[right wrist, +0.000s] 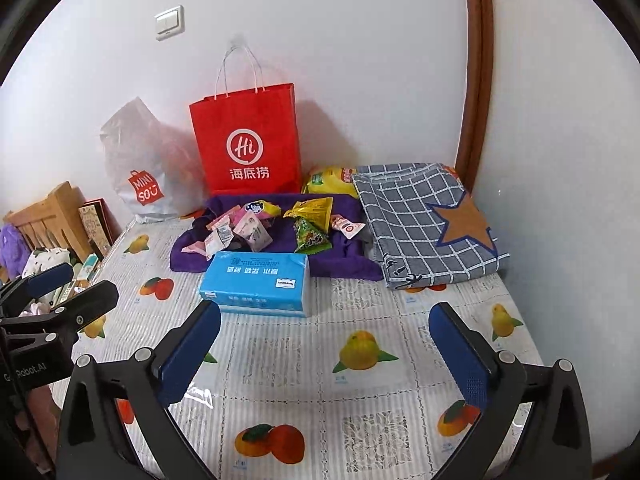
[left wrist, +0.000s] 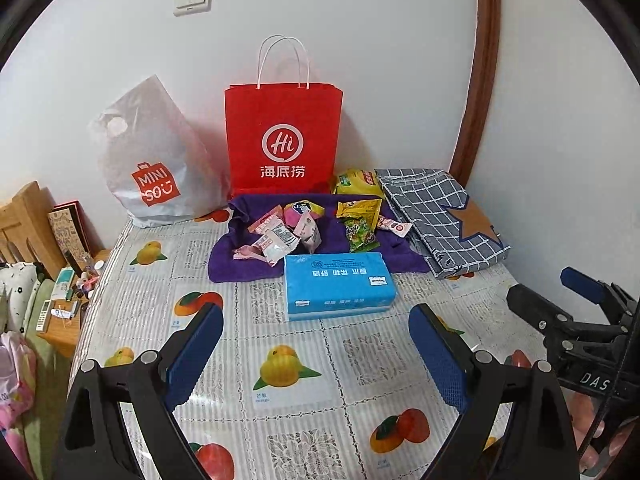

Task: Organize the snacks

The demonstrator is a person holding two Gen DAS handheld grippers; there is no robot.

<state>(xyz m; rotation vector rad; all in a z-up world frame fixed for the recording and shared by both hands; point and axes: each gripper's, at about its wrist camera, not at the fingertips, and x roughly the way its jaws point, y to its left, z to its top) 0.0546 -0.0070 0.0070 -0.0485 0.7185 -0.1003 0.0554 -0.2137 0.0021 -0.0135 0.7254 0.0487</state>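
Both sets of fingers spread wide, empty, touching nothing: left gripper (left wrist: 316,354) and right gripper (right wrist: 326,354) hover over the tabletop (right wrist: 280,360), short of the tissue pack (left wrist: 338,284). Snacks (left wrist: 304,224) lie behind it on the purple cloth (left wrist: 224,258). Risk: reaching over bumps the tissue pack; loose wrappers slip or scatter.

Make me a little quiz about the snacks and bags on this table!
1. True or false: the red paper bag stands upright against the wall.
2. What lies under the loose snack packets?
A. purple cloth
B. checked cloth
C. blue tissue pack
3. Fill in: both the left gripper and the right gripper are ____ and hold nothing.

Key: 1 true; 2 A; 3 open
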